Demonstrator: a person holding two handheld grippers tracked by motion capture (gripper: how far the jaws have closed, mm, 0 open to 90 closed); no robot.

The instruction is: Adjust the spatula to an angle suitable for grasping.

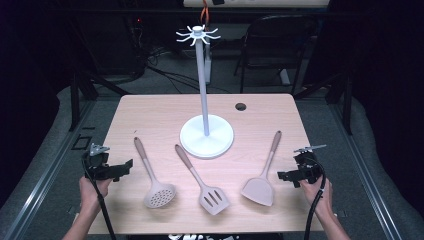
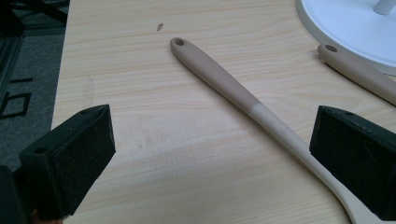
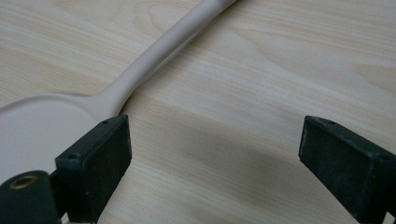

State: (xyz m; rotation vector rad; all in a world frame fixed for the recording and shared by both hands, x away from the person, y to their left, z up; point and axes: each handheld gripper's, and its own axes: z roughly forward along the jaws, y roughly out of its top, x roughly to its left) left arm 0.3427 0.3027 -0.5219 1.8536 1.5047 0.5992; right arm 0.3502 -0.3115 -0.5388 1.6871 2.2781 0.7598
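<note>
The left gripper (image 1: 127,165) hovers spread beside the skimmer (image 1: 154,179). The right gripper (image 1: 283,175), also spread, sits near the turner (image 1: 263,177) on the counter (image 1: 160,115).

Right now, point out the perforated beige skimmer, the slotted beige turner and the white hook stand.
perforated beige skimmer (image 1: 159,195), high view, perforated head.
slotted beige turner (image 1: 214,200), high view, slotted head.
white hook stand (image 1: 206,136), high view, round base.

A: What stands on the wooden table (image 1: 150,115)?
B: A tall white stand (image 1: 204,85), hooks ringing its top, with a round base at the centre. Before it lies a slotted turner (image 1: 202,181).
A: And behind?
B: A dark chair (image 1: 275,40) on the floor.
</note>
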